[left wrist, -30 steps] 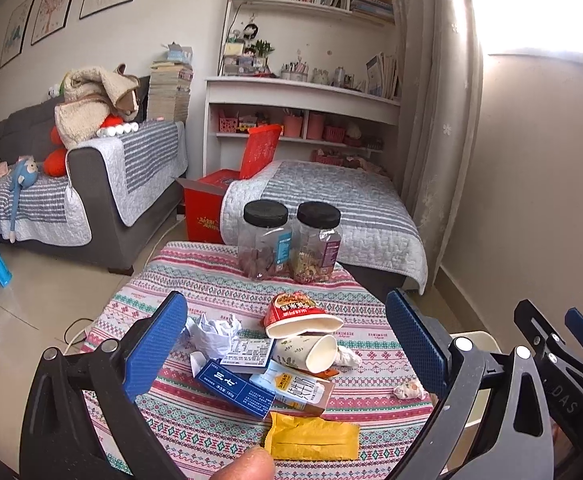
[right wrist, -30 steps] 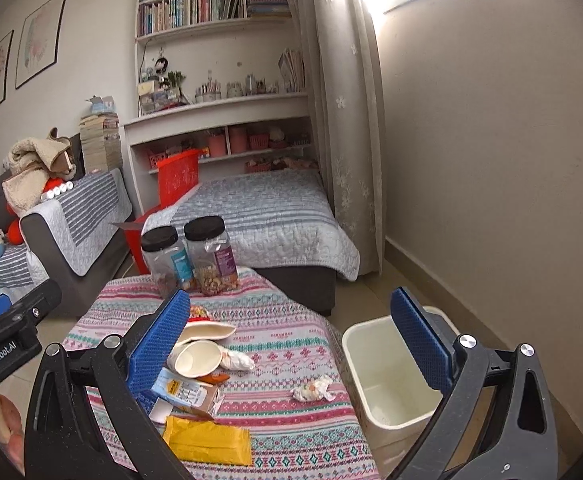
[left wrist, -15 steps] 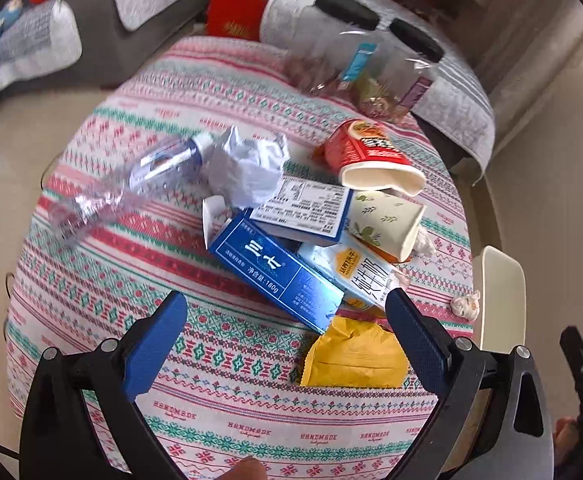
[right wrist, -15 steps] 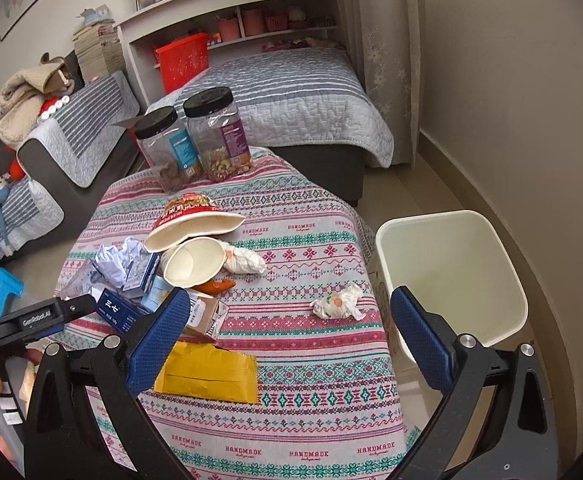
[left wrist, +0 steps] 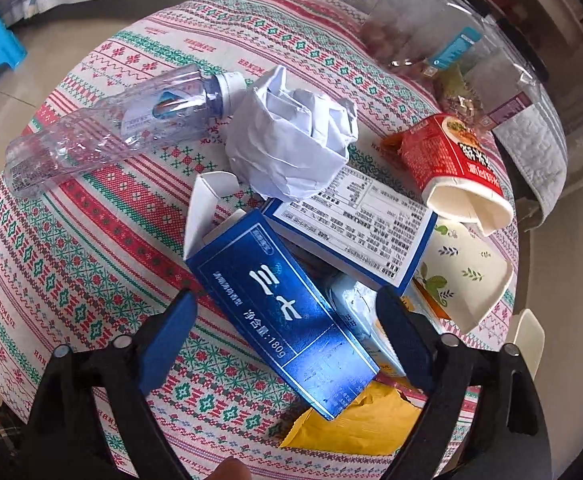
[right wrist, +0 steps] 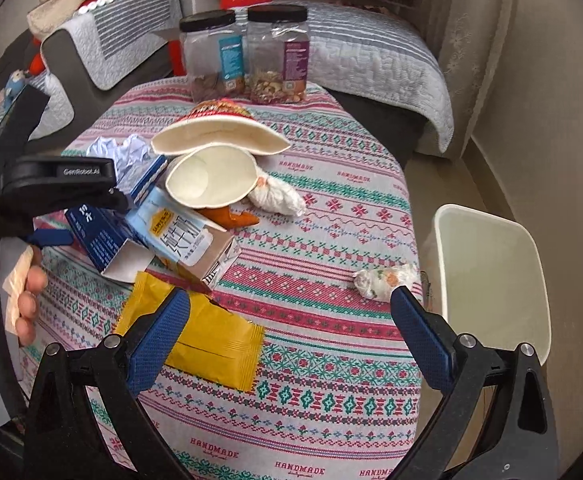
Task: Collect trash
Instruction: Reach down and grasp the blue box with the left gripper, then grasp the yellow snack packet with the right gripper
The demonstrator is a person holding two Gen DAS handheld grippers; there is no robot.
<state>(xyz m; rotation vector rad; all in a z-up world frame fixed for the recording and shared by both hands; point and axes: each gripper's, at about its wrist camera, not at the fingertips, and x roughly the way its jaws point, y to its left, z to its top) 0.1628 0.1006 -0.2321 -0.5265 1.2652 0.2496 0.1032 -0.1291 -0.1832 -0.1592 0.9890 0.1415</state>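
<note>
Left gripper [left wrist: 287,316] spread wide, straddling blue carton [left wrist: 279,312], no pad touching it. At ten o'clock, crushed clear bottle [left wrist: 107,124]; at twelve, crumpled white paper [left wrist: 291,140]; at two, red noodle cup [left wrist: 459,168] on its side. Right gripper [right wrist: 287,320] spread wide above patterned tablecloth [right wrist: 311,360], yellow packet [right wrist: 211,340] under left pad. Small wrapper wad [right wrist: 383,276] at one o'clock, near table edge. Cream waste bin [right wrist: 491,272] at three.

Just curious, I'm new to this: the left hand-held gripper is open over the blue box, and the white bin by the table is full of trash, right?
Not quite. The right wrist view shows the white bin empty. The left hand-held gripper is indeed open over the blue box.
</note>
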